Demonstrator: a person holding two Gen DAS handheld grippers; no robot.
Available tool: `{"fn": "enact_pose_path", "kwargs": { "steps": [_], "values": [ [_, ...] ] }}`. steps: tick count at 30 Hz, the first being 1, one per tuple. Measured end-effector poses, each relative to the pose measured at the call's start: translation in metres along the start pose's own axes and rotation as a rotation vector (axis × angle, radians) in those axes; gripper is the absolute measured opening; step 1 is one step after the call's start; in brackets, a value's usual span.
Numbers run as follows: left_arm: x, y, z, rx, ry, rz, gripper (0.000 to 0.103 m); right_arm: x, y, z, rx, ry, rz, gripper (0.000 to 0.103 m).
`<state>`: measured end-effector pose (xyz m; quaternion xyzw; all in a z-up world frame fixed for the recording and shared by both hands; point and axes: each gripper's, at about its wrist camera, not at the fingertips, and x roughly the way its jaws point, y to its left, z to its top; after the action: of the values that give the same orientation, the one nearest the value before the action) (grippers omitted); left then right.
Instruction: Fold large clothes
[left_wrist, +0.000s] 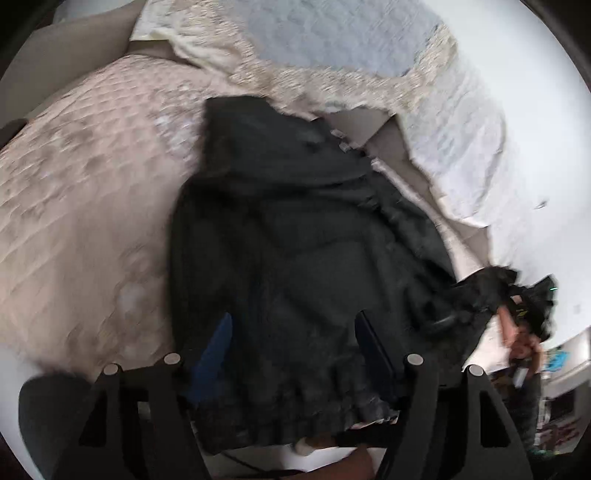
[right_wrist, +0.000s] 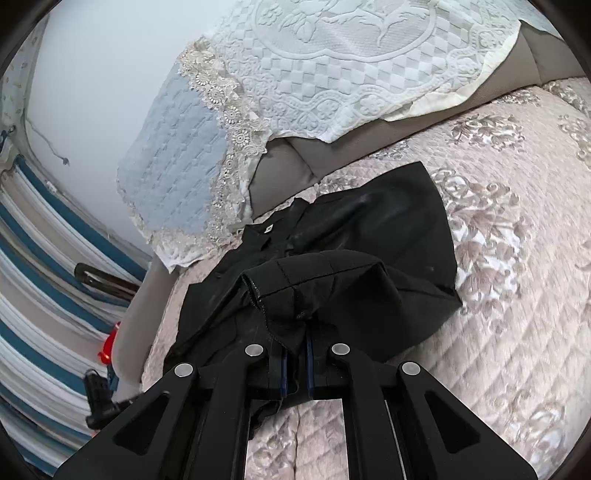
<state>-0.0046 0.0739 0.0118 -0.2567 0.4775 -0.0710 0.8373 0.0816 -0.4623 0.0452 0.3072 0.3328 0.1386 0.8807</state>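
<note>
Black garment (right_wrist: 369, 236) lies partly folded on the quilted sofa cover (right_wrist: 517, 295), its hem pinched in the right gripper (right_wrist: 295, 354) while the left gripper (left_wrist: 295, 354) hangs spread above it, so the fold should land edge-to-edge before release.

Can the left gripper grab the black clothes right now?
Probably yes. The left gripper has its jaws open just over the black garment on the quilted cover, with nothing between. The right gripper pinches another part, off to the side.
</note>
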Motion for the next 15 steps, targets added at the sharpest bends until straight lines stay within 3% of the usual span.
{"fn": "enact_pose_path", "kwargs": {
  "steps": [3, 5, 9, 12, 15],
  "values": [
    [0.005, 0.012, -0.010, 0.001, 0.016, 0.134, 0.071, -0.007, -0.008, -0.015, 0.025, -0.002, 0.004, 0.007],
    [0.009, 0.020, -0.016, -0.010, 0.024, 0.164, 0.071, -0.013, -0.018, -0.025, 0.055, 0.001, 0.002, 0.007],
    [0.027, 0.025, -0.031, -0.025, 0.082, 0.151, 0.071, -0.023, -0.031, -0.040, 0.085, 0.010, -0.015, 0.007],
    [0.027, 0.021, -0.039, -0.022, 0.054, 0.141, 0.071, -0.030, -0.034, -0.049, 0.089, 0.012, -0.022, 0.007],
    [0.025, 0.027, -0.046, -0.071, 0.055, 0.074, 0.068, -0.031, -0.033, -0.052, 0.090, 0.016, -0.024, 0.007]
  ]
}}
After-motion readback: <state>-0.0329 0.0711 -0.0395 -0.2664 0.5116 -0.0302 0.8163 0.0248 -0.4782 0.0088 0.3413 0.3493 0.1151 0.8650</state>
